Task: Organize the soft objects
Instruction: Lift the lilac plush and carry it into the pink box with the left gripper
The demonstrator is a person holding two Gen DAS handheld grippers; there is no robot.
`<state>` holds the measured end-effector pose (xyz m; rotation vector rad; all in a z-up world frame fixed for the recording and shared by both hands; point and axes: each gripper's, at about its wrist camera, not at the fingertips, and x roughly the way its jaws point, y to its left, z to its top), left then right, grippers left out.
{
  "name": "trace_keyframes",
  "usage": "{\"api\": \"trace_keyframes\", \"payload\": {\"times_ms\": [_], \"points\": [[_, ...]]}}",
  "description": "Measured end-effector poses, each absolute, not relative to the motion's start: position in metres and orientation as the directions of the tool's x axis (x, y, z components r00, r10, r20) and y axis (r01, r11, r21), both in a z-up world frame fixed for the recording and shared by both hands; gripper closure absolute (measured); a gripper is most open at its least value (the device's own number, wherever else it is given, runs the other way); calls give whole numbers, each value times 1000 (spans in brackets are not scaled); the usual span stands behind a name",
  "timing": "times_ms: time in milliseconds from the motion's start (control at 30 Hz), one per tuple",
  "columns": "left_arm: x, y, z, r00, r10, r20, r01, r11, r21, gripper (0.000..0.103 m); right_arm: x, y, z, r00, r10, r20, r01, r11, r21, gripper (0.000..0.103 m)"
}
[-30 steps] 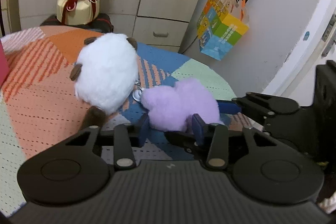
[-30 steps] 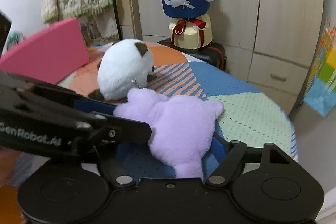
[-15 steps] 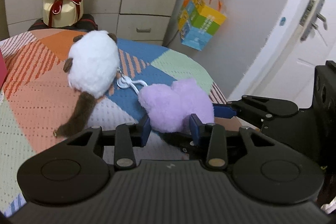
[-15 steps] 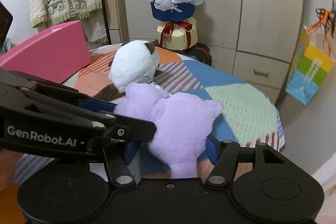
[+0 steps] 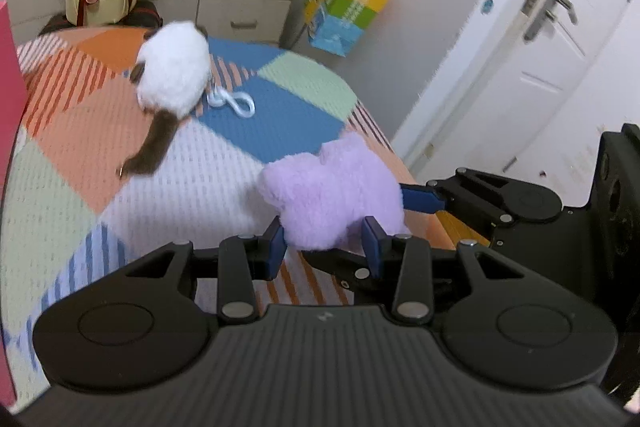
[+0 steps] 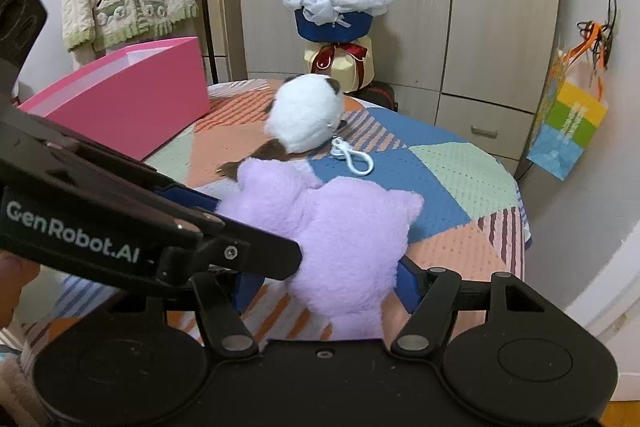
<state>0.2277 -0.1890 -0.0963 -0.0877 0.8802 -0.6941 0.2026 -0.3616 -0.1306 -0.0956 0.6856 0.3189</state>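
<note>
A purple plush toy (image 5: 336,195) is held between both grippers above the near right part of the patchwork-covered table (image 5: 80,187). My left gripper (image 5: 324,247) is shut on its lower edge. My right gripper (image 6: 328,287) is shut on it too, and the toy (image 6: 340,239) fills the middle of the right wrist view. A white plush toy (image 5: 174,67) with brown ears, a brown tail and a white clip (image 5: 236,103) lies further back on the table; it also shows in the right wrist view (image 6: 306,117).
A pink box (image 6: 120,99) stands at the table's left. A flower bouquet (image 6: 336,15) stands behind the table by the cupboards. A colourful paper bag (image 6: 568,123) hangs on the right wall. A white door (image 5: 540,47) is at the right.
Both grippers have pulled the purple toy back and to the right, away from the white toy. The white toy's clip now lies uncovered on the cloth.
</note>
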Motion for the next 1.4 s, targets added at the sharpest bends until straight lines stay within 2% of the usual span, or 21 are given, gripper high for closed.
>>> {"api": "trace_keyframes", "payload": {"times_ms": [133,433,533,767,1200,1400], "points": [[214,-175,-95,373,-590,-716,514,774,-370,65,182,-343,-129,701,216,-680,-282,959,14,31],[160,-128,-82,337,-602,-724,590,734,-336,65,130,-297,-116,699,210,-684,-322,946,-39,31],[143,-110,-76,328,-600,-730,600,729,-329,65,110,-278,-111,692,224,-686,-366,928,-67,31],[108,-58,-58,327,-612,-720,607,720,-336,61,79,-243,-92,663,293,-689,-424,905,-24,31],[68,31,-21,436,-603,-668,564,762,-319,61,47,-167,-53,673,399,-622,-563,822,-82,29],[66,58,-1,495,-588,-640,564,777,-278,61,43,-137,-34,722,423,-548,-586,794,-159,28]]}}
